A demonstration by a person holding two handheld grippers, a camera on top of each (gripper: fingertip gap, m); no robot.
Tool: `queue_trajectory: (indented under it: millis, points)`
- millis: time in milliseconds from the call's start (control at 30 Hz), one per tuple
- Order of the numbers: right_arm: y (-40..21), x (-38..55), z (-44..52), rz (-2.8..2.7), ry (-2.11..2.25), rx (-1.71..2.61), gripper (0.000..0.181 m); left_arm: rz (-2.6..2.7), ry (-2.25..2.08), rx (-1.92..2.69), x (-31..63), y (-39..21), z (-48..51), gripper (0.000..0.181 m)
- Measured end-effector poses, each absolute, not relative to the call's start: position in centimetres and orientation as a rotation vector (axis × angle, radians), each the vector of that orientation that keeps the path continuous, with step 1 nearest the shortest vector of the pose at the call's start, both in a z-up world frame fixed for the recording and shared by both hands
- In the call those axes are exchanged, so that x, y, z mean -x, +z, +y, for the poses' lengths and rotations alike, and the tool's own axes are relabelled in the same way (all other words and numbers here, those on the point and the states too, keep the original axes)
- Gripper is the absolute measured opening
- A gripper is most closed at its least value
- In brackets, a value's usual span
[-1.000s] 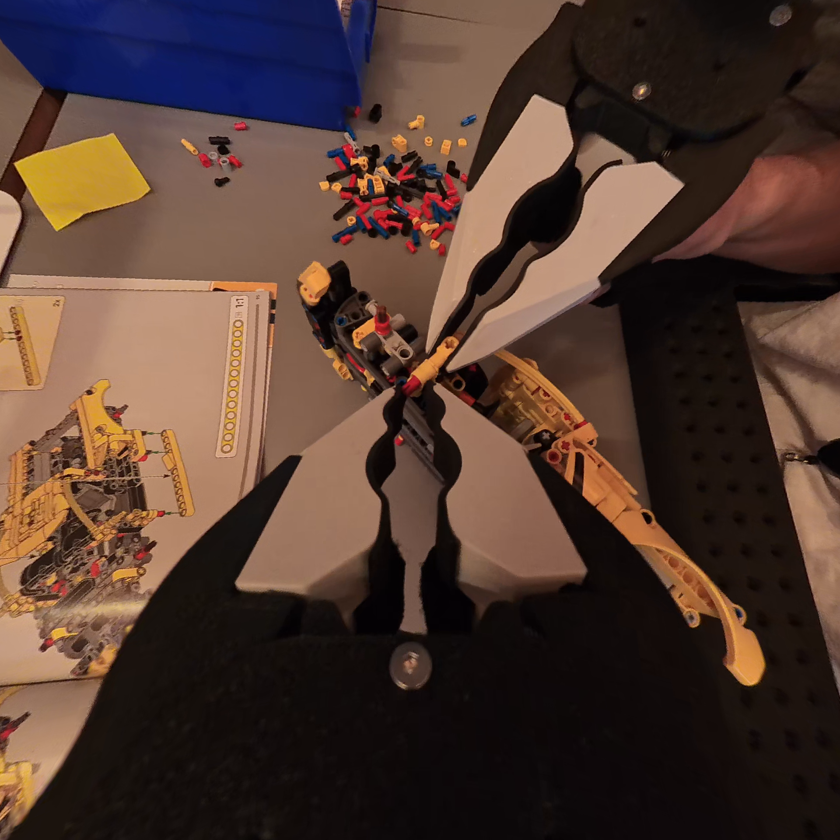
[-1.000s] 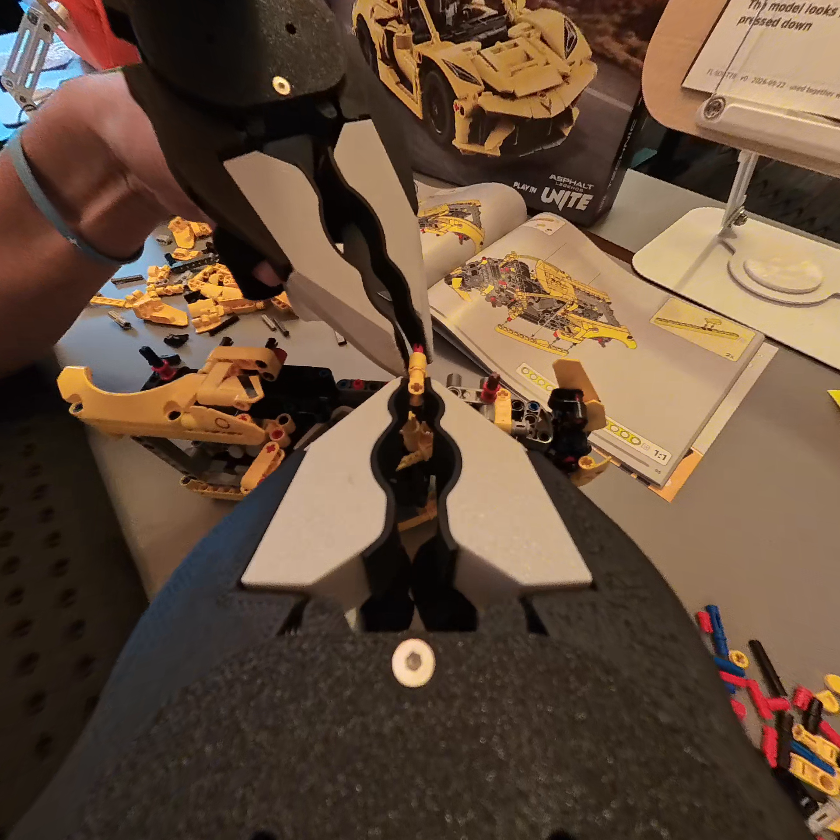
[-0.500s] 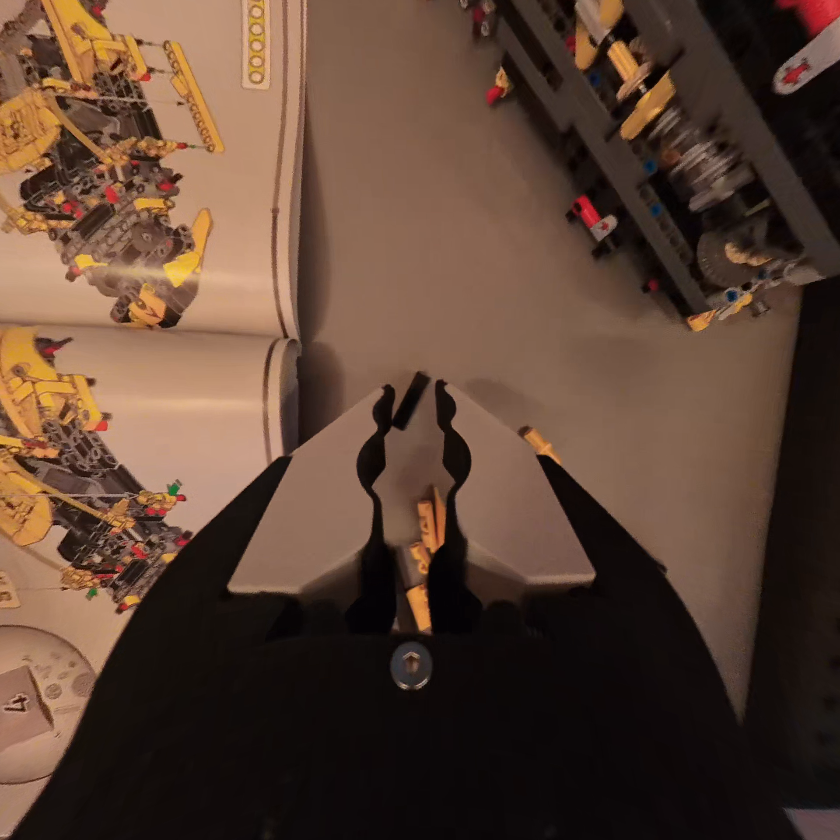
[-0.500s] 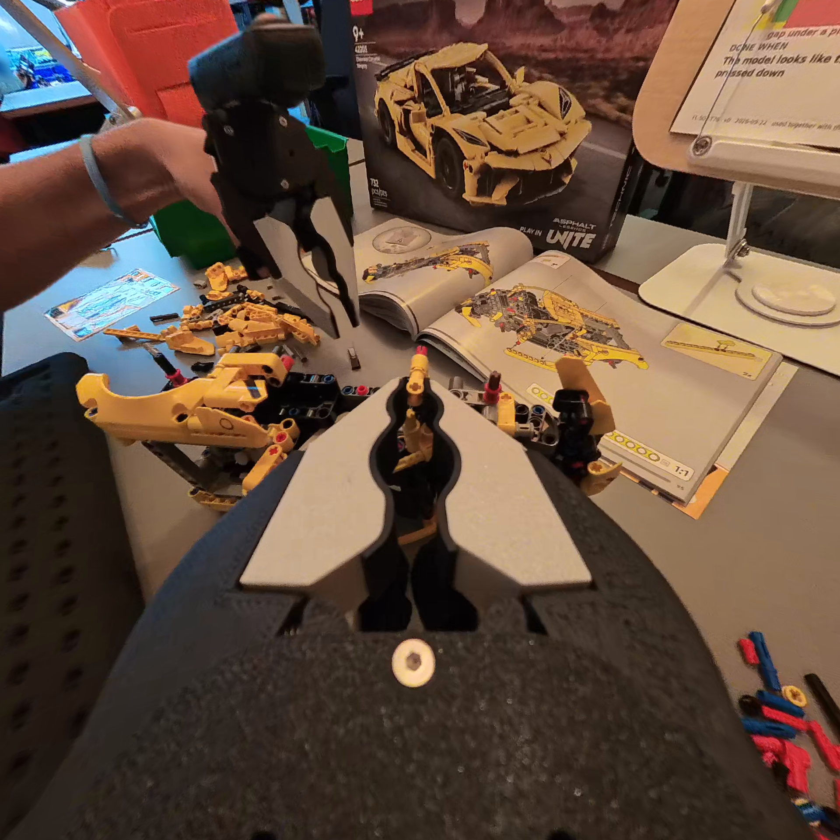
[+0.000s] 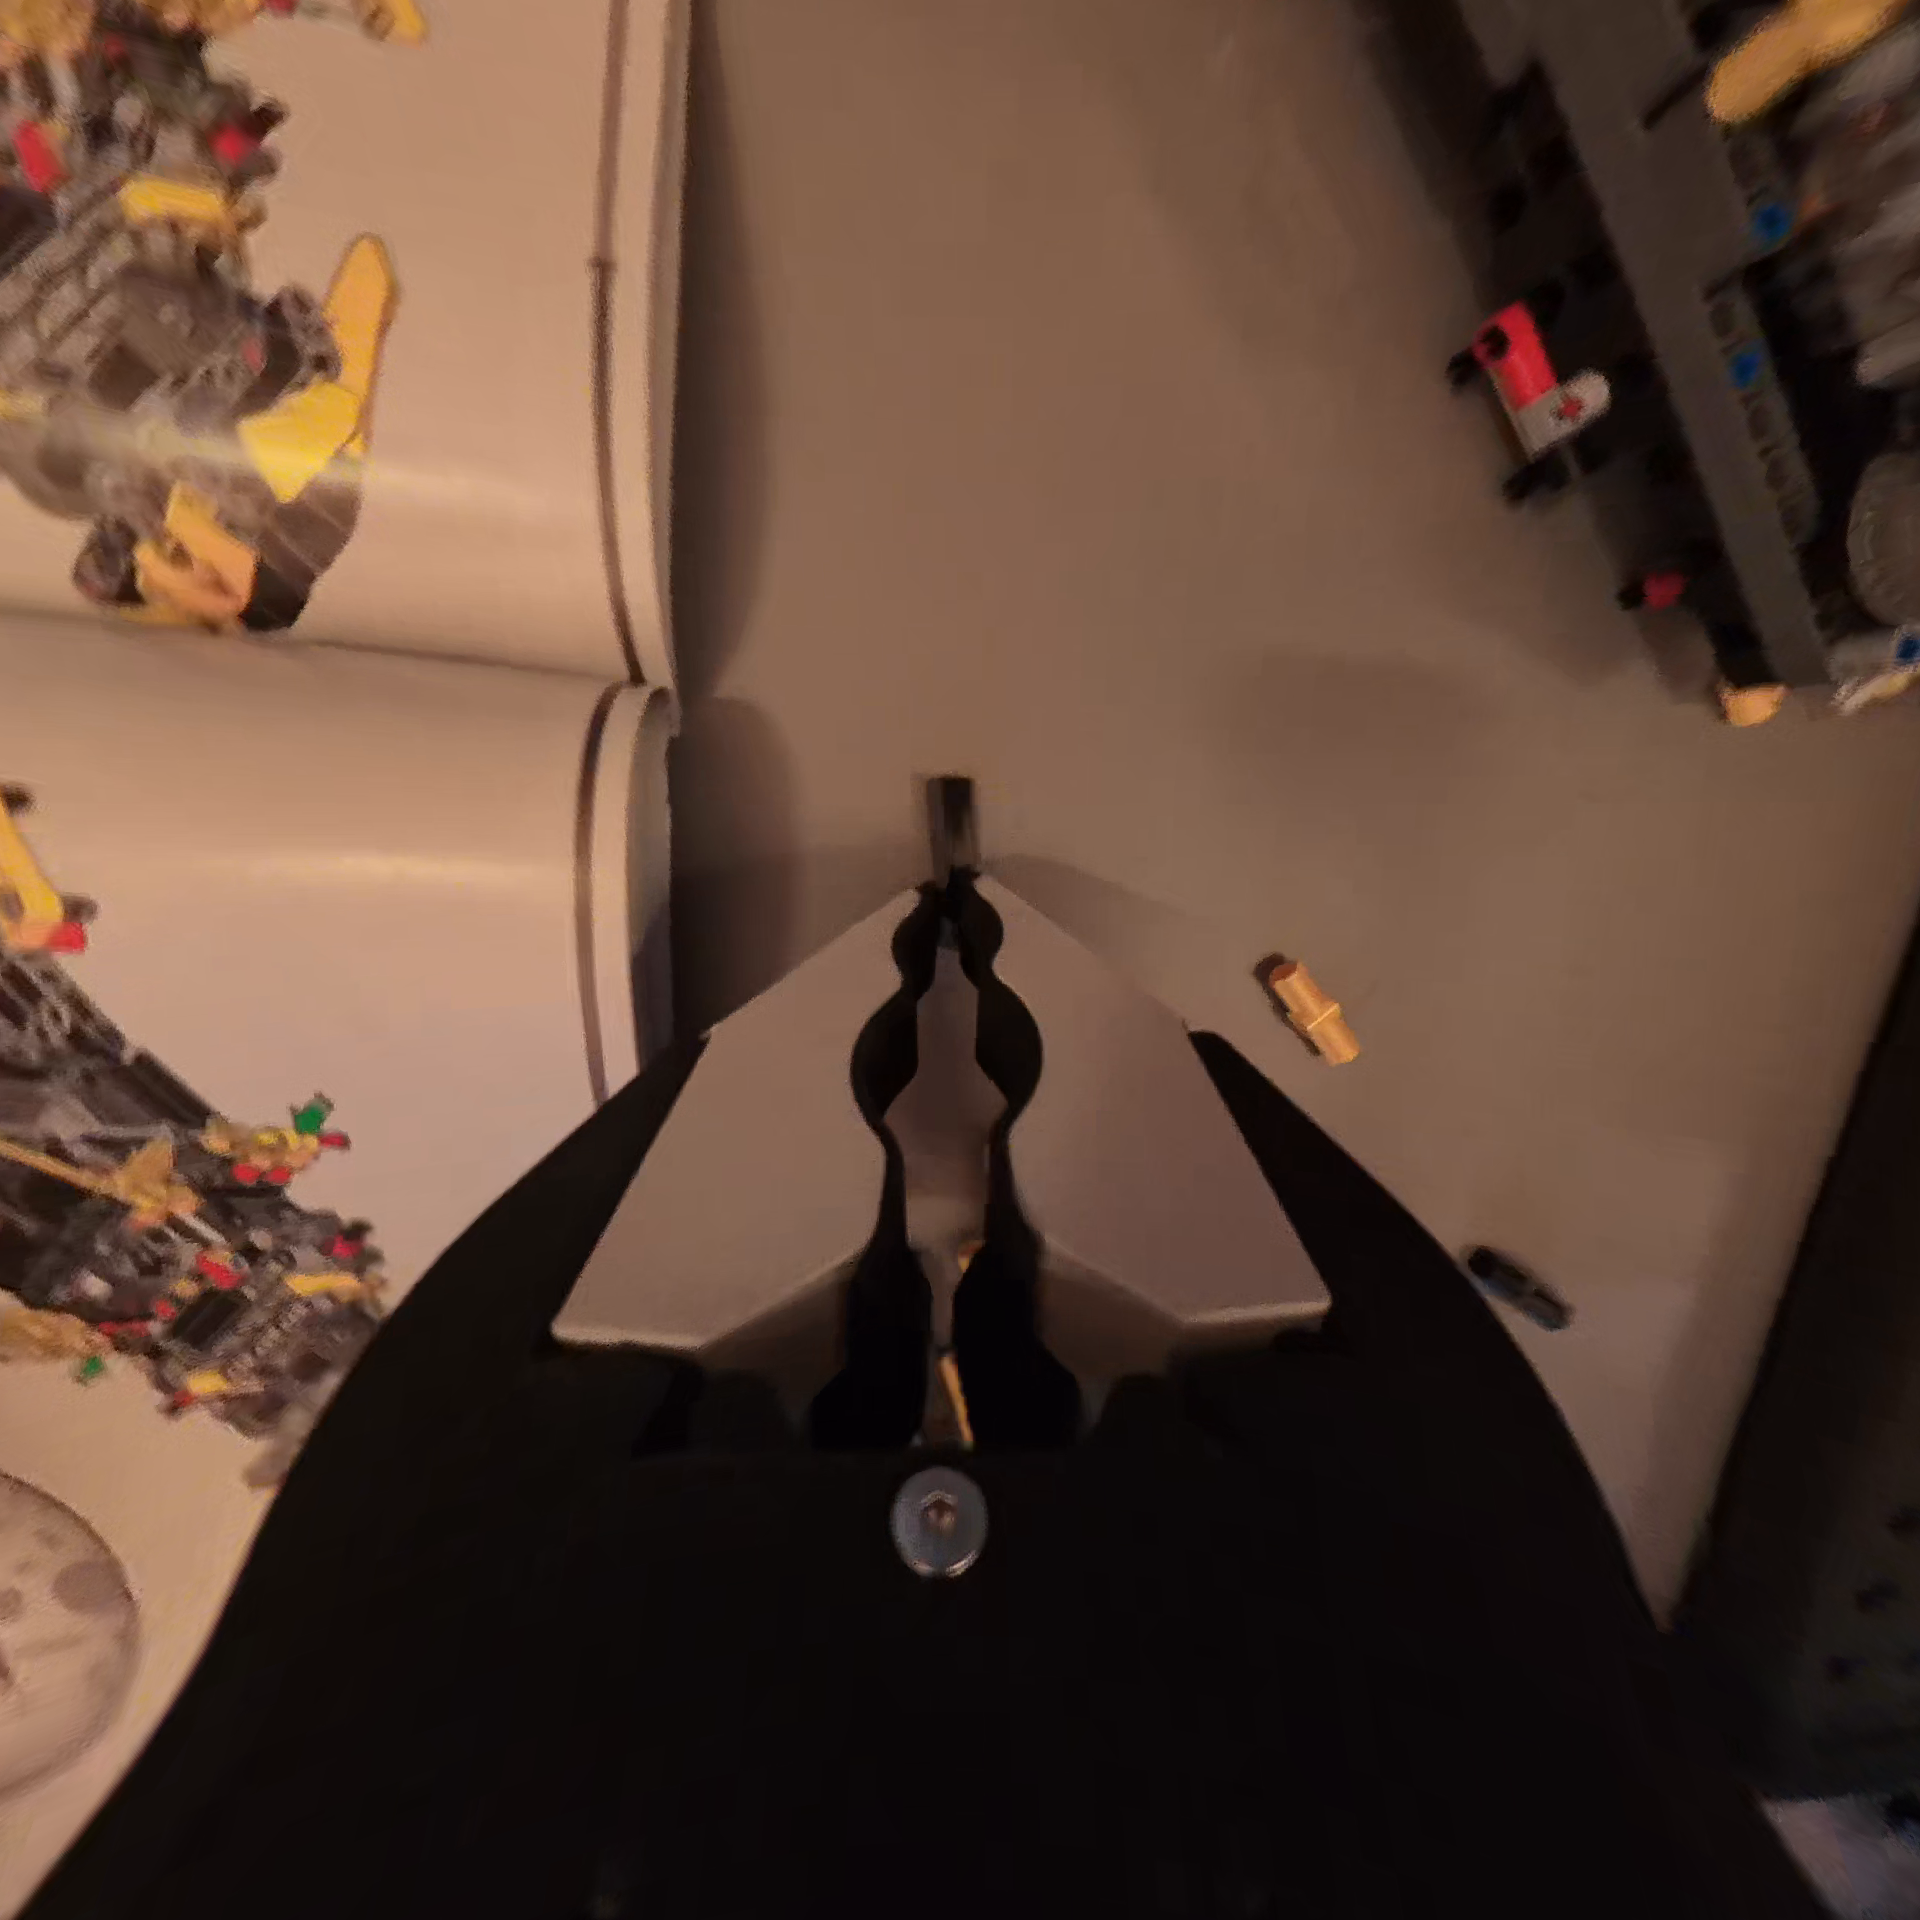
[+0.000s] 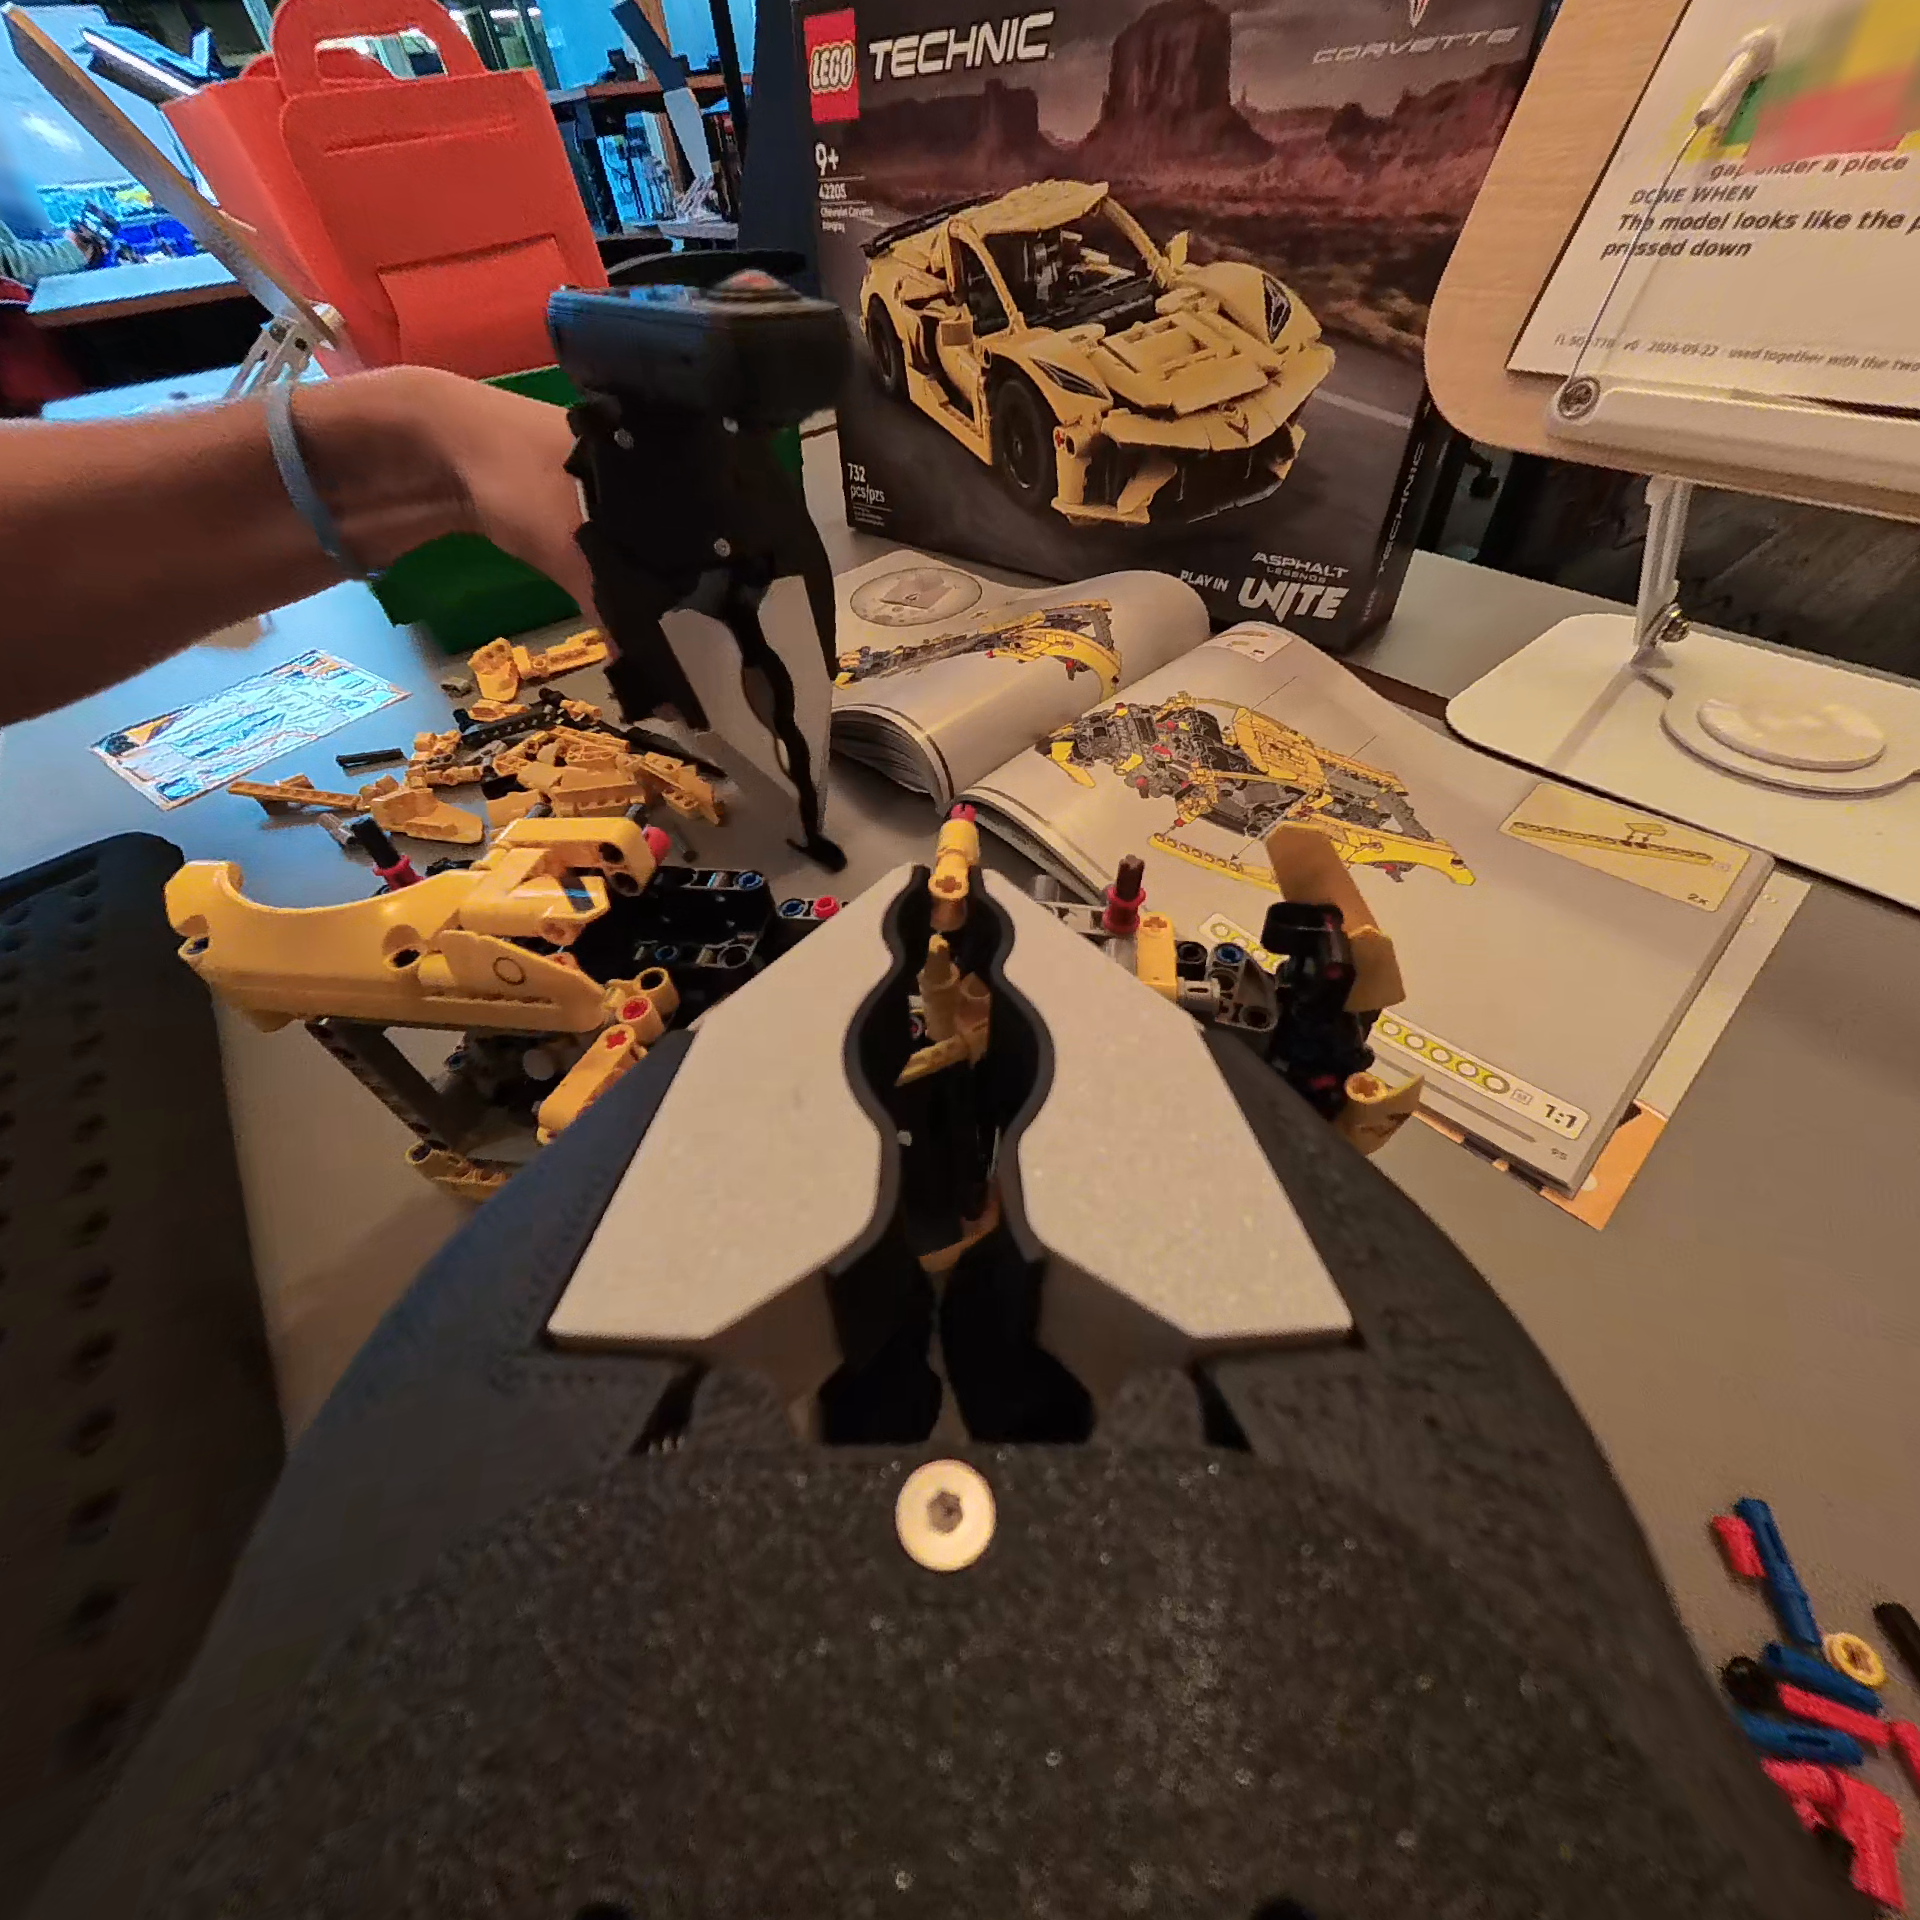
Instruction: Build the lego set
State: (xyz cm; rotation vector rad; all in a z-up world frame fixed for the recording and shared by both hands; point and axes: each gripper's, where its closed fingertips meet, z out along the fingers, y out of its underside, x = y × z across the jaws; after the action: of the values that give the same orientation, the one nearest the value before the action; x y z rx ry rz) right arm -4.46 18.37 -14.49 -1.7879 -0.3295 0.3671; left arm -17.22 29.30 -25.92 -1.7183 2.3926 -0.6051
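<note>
Left wrist view: black pin [image 5: 952, 826] points straight ahead.

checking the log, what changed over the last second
The left gripper left the partly built car, swung to the table by the instruction booklet, and closed on a small black pin. The right gripper stayed clamped on the car's yellow connector.

In the right wrist view the model [image 6: 499, 966] sits nearest, loose parts [image 6: 561, 758] behind its left end, the manual [image 6: 1247, 790] behind its right, the box [image 6: 1122, 301] behind the manual.
</note>
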Motion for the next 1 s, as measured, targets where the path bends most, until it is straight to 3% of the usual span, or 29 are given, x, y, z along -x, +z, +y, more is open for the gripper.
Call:
queue_trajectory:
  millis: [200, 367, 1000]
  points:
    - [-14.4, 4.6, 18.9, -0.339, 0.282, 1.755, 0.005, 2.013, -1.143, 2.038, 13.0, -17.8, 23.6, 0.001]
    - [-14.4, 4.6, 18.8, -0.321, 0.304, 1.746, 0.005, 1.891, -1.158, 2.03, 10.2, -13.1, 20.9, 0.0]
    - [-14.4, 4.4, 18.4, -0.321, 0.276, 1.735, 0.005, 2.087, -0.763, 1.844, 7.5, -15.9, 18.8, 0.0]
